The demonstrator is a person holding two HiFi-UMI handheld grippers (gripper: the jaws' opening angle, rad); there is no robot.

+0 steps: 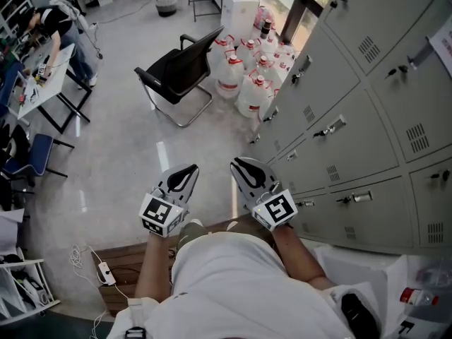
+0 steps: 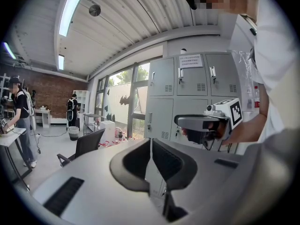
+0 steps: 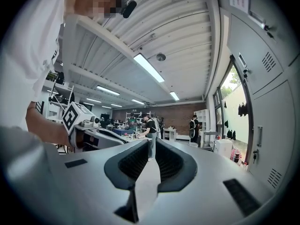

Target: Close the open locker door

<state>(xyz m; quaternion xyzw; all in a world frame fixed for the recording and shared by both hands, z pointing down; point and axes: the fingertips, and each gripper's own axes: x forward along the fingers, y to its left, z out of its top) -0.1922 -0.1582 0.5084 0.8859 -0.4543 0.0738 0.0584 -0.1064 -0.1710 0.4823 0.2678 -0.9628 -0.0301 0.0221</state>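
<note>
Holding both tools level ahead of the body, touching no door.

- 10 o'clock: bench [image 1: 44,90] at the far left, with a person [image 1: 58,23] at work. Well apart from the task.
- 7 o'clock: power strip [image 1: 106,272] and its cable on the floor.
- 11 o'clock: left gripper [image 1: 188,171]. The fingers are drawn almost together, leaving a thin slit with nothing in it.
- 12 o'clock: black chair [image 1: 180,69], with water jugs [image 1: 251,80] clustered at the foot of the lockers.
- 1 o'clock: right gripper [image 1: 240,165]. Fingers likewise nearly closed and empty, near the lower doors.
- 3 o'clock: locker bank [image 1: 367,119]. Every door in view sits flush, and no view shows an open one.

Step, as a judgement: either the open door is yet to be found or the closing is already finished. The next move calls for finding any door that stands out and pushing on its face.

Obstacles: the jugs and chair crowd the far end of the bank. Nothing stands between the right gripper and the nearest doors.
</note>
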